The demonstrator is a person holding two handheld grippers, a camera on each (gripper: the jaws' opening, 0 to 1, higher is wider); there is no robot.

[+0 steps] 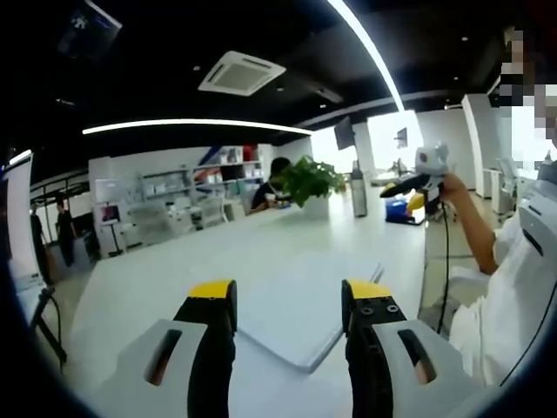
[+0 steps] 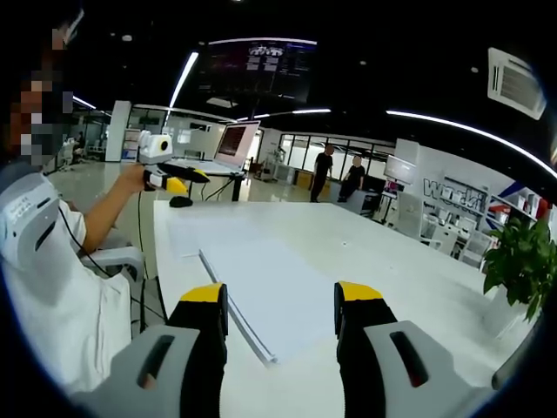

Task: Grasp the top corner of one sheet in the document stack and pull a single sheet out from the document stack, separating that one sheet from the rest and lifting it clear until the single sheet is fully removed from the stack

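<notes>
Document stack [image 1: 300, 318] lay flat on the white bench [image 1: 174, 270], dead ahead of the left gripper [image 1: 287, 305], showing between its two yellow-tipped jaws at lower centre of the left gripper view. Those jaws stood wide apart, holding nothing. In the right gripper view the stack [image 2: 278, 296] ran away from the lens, long axis toward the upper left of the frame, its layered edge down the left side and its near corner at bottom centre. The right gripper [image 2: 280, 300] was spread wide too, empty, hovering above the paper. Both sat about equally near, I'd say; neither touched a sheet. A person in white [image 1: 513, 287] sat at the right of the left view, beside the bench edge. The bench beyond the stack gave open room; a potted plant [image 1: 309, 183] stood well apart.
</notes>
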